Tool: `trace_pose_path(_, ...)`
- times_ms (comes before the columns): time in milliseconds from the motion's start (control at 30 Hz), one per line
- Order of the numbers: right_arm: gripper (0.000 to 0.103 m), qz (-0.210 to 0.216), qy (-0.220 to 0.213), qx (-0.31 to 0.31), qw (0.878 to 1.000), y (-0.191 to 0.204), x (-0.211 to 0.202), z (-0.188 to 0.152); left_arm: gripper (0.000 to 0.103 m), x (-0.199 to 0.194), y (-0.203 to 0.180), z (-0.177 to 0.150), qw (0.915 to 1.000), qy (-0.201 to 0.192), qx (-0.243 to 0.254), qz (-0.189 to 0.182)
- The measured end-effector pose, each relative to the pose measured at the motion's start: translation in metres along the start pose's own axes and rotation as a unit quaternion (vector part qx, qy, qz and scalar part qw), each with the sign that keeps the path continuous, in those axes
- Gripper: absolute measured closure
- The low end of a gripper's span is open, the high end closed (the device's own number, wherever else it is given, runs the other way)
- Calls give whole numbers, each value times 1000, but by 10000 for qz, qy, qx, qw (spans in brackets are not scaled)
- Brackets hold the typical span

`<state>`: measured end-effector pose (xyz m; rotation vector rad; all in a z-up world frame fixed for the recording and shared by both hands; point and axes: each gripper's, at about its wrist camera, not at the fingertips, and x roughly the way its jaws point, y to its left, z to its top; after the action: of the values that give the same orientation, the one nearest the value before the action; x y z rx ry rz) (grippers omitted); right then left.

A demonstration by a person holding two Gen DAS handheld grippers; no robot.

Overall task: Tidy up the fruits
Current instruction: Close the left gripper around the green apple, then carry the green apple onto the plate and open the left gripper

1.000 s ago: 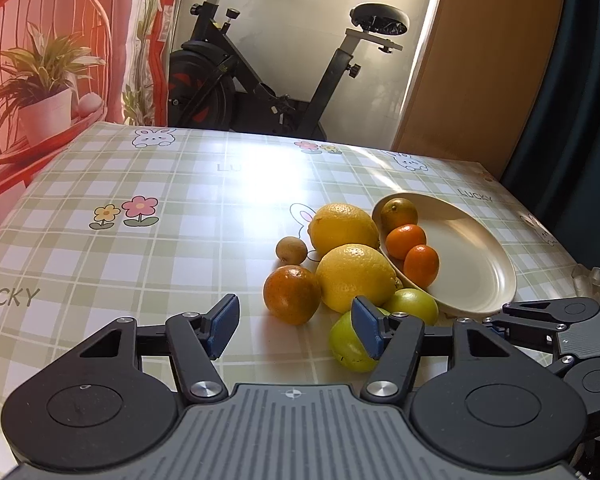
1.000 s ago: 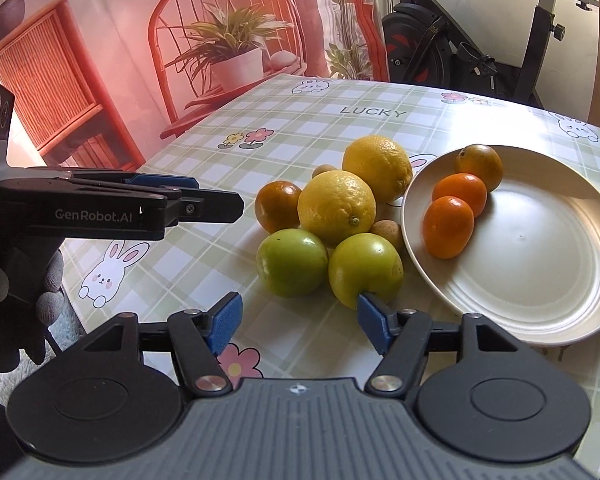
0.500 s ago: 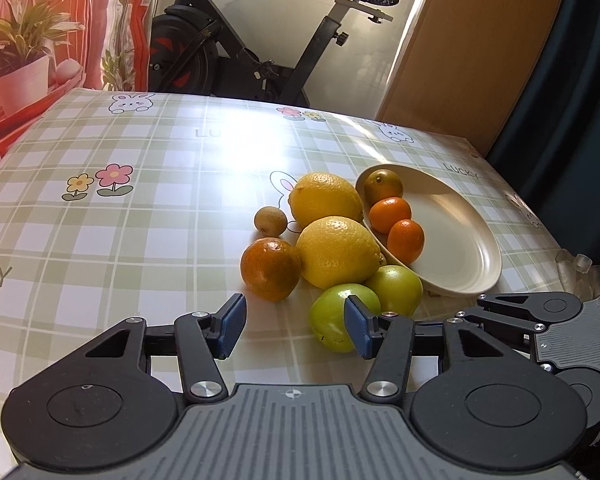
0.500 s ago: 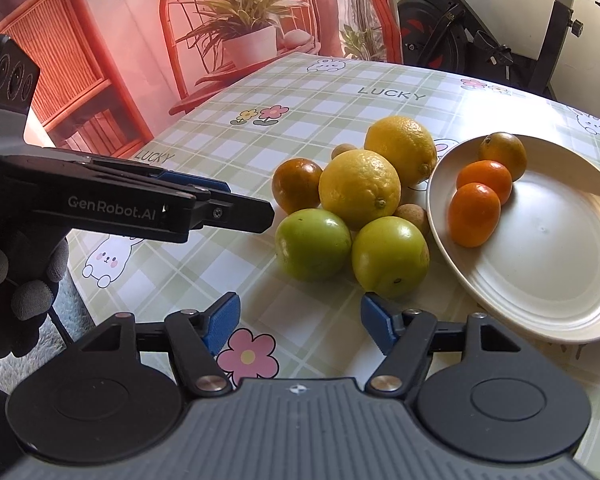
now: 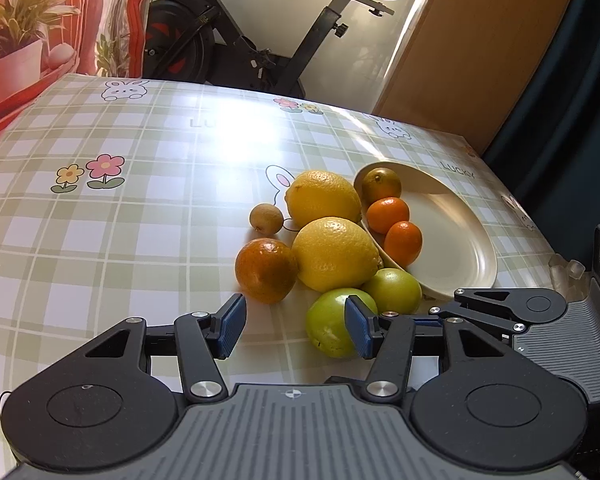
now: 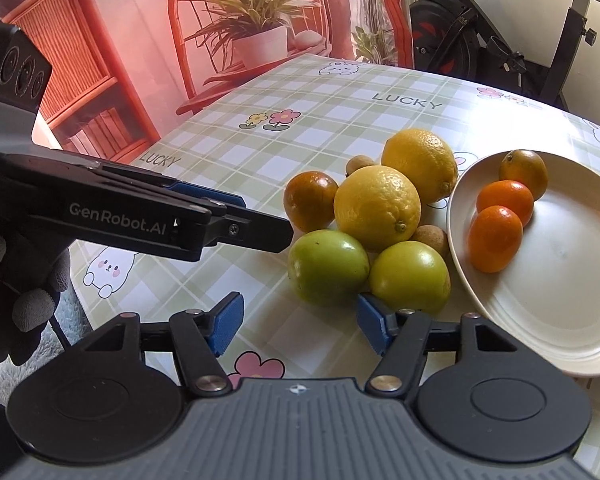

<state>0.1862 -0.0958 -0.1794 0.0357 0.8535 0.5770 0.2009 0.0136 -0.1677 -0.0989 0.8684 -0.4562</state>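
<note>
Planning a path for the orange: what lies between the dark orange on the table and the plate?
In the right wrist view, the nearer lemon sits between the dark orange and the plate.

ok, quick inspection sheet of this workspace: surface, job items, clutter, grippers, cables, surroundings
Surface: table under a green plaid cloth with bunny and flower prints, sun glare mid-cloth.
Job's things: plate holds three small orange fruits; on the cloth beside it two lemons, two green fruits, one dark orange, two small brown fruits.
Clutter: nothing seen.
Grippers: left gripper open, nothing between its pads; right gripper jaws closing, nothing between them, short of the green fruits.
Cables: nothing seen.
Surroundings: exercise bike behind the table; backdrop picturing a red chair and a plant.
</note>
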Motion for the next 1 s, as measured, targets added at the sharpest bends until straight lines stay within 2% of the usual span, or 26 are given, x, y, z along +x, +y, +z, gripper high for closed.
trace_pose_path(133, 43, -192, -19, -149, 9997, 3, 5, 2, 47, 8, -9, 4, 9995, 117, 156, -265)
trace_pose_path(233, 43, -230, -83, -151, 9996, 3, 7, 5, 51, 19, -9, 3, 9984, 339, -35, -453)
trace_pose_path(433, 44, -256, -154, -210, 9993, 6, 9, 5, 63, 18, -6, -4, 9986, 319, -184, -383)
trace_pose_path(633, 44, -386, -269, -194, 9987, 9, 10, 3, 68, 13, -7, -10, 9986, 274, -171, -429)
trace_pose_path(700, 46, -431, -286, -205, 9984, 10, 10, 2, 69, 11, -7, -11, 9986, 275, -156, -435)
trace_pose_path(767, 52, -476, -297, -167, 9983, 9, 9, 1, 70, 10, -9, -11, 9985, 282, -153, -440)
trace_pose_path(1000, 52, -377, -359, 18, 9986, 5, 0, -6, 69, 5, -21, -14, 9989, 240, 3, -390)
